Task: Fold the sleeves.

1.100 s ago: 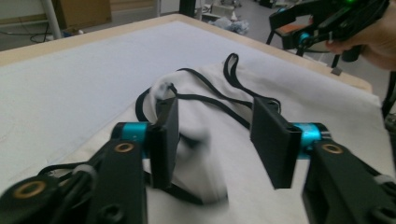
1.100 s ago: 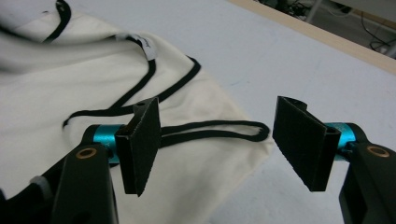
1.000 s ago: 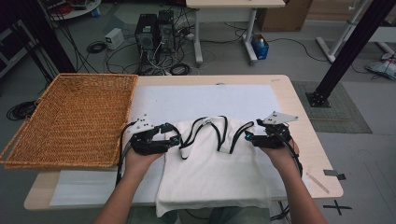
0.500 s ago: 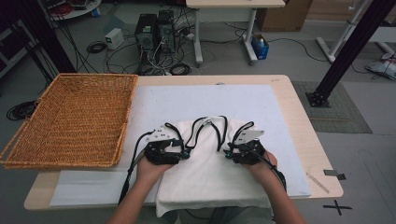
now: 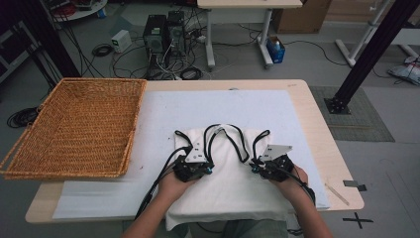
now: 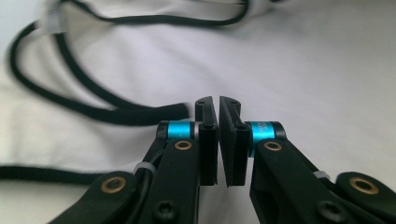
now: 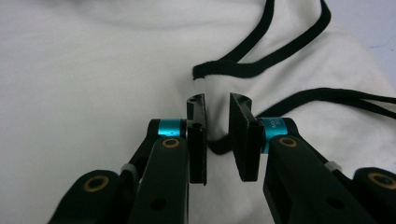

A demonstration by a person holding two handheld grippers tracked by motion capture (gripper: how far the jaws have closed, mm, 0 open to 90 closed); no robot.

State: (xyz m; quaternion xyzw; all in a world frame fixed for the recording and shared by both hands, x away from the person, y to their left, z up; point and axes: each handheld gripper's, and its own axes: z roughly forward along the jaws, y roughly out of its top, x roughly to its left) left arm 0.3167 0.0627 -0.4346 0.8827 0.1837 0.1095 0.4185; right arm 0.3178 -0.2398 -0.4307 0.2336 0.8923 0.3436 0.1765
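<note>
White garment with black straps (image 5: 225,173) lies flat at the near edge of the surface (image 5: 307,109), on a white sheet (image 5: 163,114). Left hand-held gripper (image 6: 218,105): jaws pressed together, nothing visibly between them. Right hand-held gripper (image 7: 217,105): jaws just closing, narrow gap remaining, a strap (image 7: 219,145) between them. Wicker basket (image 5: 74,129) stands at the left.
</note>
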